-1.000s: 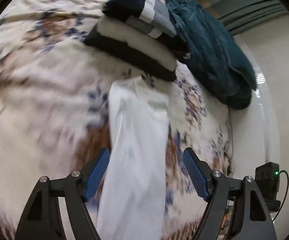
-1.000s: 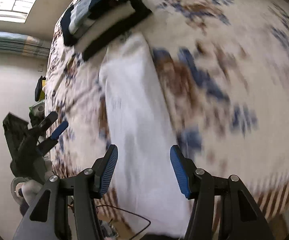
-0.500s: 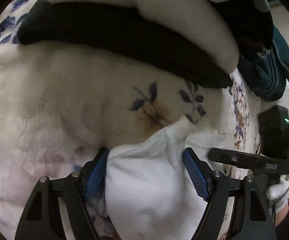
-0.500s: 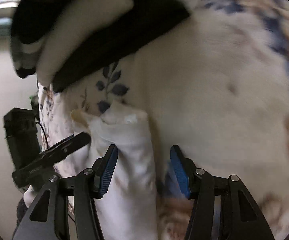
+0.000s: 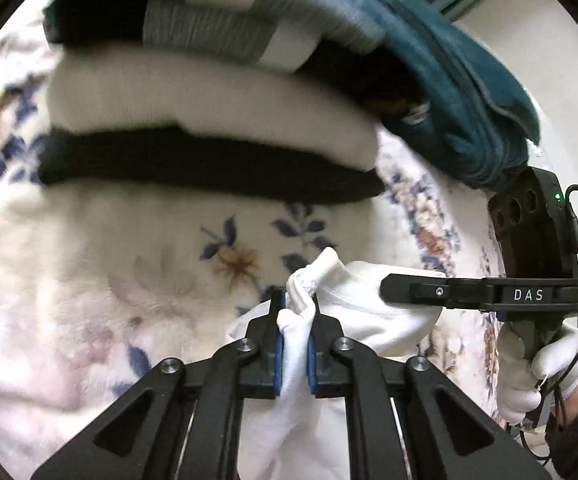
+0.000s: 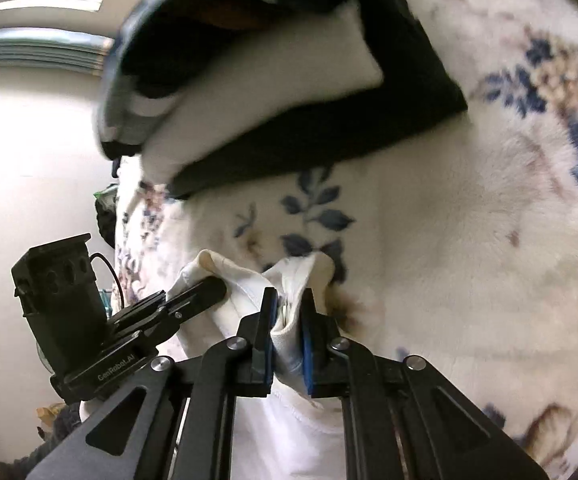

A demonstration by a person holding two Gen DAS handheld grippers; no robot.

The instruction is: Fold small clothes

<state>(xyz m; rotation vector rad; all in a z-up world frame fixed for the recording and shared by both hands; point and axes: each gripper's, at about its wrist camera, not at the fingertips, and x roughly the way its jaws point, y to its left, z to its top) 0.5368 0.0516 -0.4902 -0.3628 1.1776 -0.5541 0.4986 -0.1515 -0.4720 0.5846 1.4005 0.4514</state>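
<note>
left gripper [image 5: 294,320] and right gripper [image 6: 287,316] both pinched tight on far end of white garment [image 5: 369,312], on floral blanket [image 5: 109,272] just before folded stack [image 5: 209,128]. lift both corners level, keep cloth taut, fold evenly toward near hem.

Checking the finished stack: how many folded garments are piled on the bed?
3 visible: a black one at the bottom, a cream one on it, a navy-and-grey striped one on top. Others may be hidden beneath the teal cloth.
</note>
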